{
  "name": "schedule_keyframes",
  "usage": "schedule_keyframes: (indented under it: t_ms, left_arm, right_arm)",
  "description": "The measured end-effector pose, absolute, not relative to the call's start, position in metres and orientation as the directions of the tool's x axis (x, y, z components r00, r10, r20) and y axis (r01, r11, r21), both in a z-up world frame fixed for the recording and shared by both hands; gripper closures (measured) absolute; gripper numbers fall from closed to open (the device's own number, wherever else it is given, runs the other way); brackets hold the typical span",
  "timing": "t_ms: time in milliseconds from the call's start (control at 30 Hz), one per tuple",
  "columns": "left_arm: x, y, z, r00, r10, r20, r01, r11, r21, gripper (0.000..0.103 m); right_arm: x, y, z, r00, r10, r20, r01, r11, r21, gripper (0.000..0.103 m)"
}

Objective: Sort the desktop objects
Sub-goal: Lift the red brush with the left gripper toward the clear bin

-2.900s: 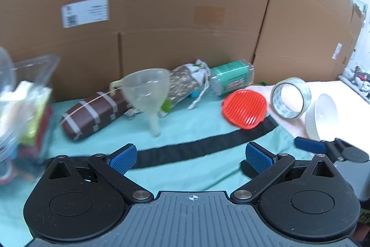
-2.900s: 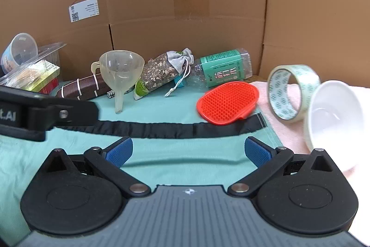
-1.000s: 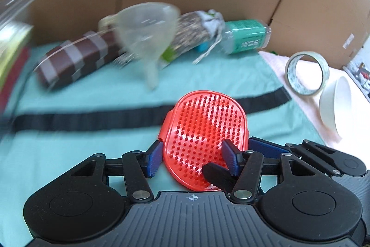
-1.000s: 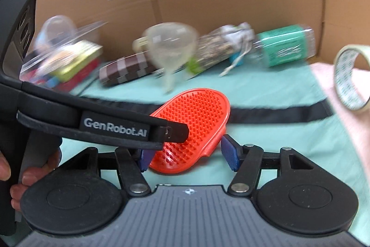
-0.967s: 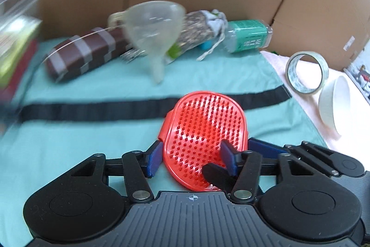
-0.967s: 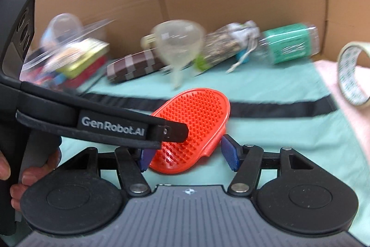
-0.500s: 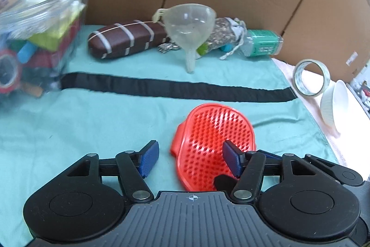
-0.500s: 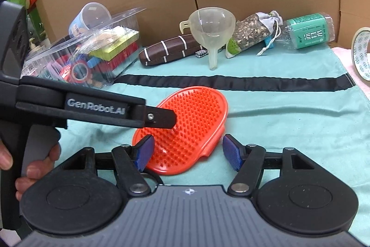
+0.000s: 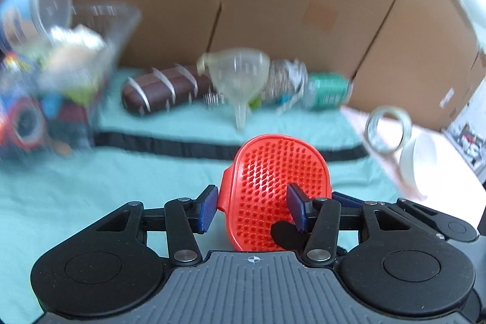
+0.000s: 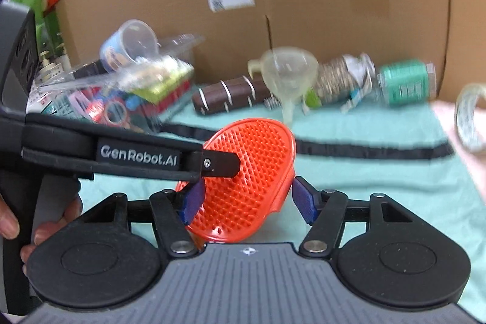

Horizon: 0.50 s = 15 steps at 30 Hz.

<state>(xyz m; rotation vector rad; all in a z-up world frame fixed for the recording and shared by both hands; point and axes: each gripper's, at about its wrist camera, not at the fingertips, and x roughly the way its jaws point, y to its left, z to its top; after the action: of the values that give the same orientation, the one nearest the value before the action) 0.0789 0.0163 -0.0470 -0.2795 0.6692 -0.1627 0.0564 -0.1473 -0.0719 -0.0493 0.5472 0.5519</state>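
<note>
A red rubber bristle brush (image 9: 273,187) is held up above the teal cloth (image 9: 76,187), tilted on edge. Both grippers close on it together. My left gripper (image 9: 252,210) is shut on its edges, and its arm crosses the right wrist view (image 10: 136,155). My right gripper (image 10: 246,201) is shut on the same brush (image 10: 249,172) from the right side. A clear plastic bin (image 10: 127,99) full of small items stands at the left, with a clear cup (image 10: 130,44) on top.
Along the cardboard wall lie a brown striped case (image 9: 164,88), a clear funnel (image 9: 240,81), a seed pouch (image 9: 282,81) and a green bottle (image 9: 328,90). A tape roll (image 9: 387,128) and a white bowl (image 9: 420,164) sit on the pink cloth at right.
Both grippers have lifted the red brush off the cloth and tilted up, with the view swinging. Half a second ago the jaws stood slightly looser around it on the cloth.
</note>
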Motion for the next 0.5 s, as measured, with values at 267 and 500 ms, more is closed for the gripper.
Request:
schedule_keyframes:
  t_ms: [267,500]
  left_arm:
    - [0.058,0.065,0.018,0.892,-0.126,-0.434,0.007,0.964,-0.265,0.042]
    - [0.077,0.129,0.044,0.918,-0.001,-0.396,-0.102,0.966,-0.239,0.043]
  right_arm:
    - [0.066,-0.097,-0.019,0.74,0.582,-0.337,-0.607,0.794,0.039,0.034]
    - [0.114,-0.025,-0.006,0.677,0.671,-0.301,-0.69,0.721,0.057,0.034]
